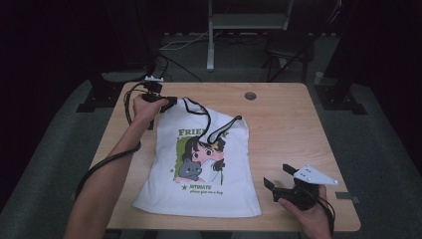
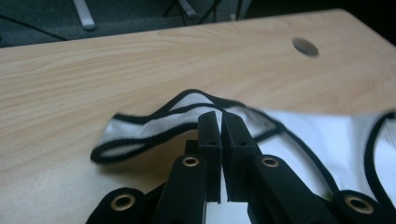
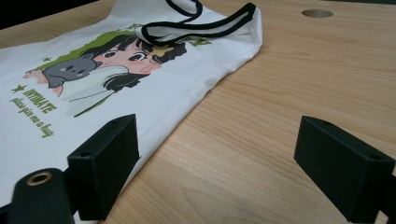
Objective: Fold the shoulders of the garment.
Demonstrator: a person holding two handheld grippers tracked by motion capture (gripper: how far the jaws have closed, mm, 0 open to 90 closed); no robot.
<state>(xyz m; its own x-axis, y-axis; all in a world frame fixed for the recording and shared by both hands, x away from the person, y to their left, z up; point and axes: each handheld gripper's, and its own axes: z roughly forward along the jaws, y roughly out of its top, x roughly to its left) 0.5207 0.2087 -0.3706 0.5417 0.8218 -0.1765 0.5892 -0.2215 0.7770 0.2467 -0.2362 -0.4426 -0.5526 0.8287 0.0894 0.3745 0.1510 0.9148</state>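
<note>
A white tote bag (image 1: 199,164) with a cartoon girl and cat print lies flat in the middle of the wooden table (image 1: 283,129). Its black-edged handles (image 1: 219,127) curl over its top edge. My left gripper (image 1: 169,103) is at the bag's top left corner. In the left gripper view its jaws (image 2: 219,122) stand pressed together on the white fabric (image 2: 327,135) where the handle loop (image 2: 140,135) joins. My right gripper (image 1: 277,175) rests near the table's front right, open, just right of the bag's side edge (image 3: 60,107). Bare wood lies between its wide jaws (image 3: 219,140).
A round cable hole (image 1: 250,95) is cut in the table near its far edge. Bare wood stretches over the right half of the table. Beyond the far edge stand a metal stand leg (image 1: 211,45) and dark equipment bases on the floor.
</note>
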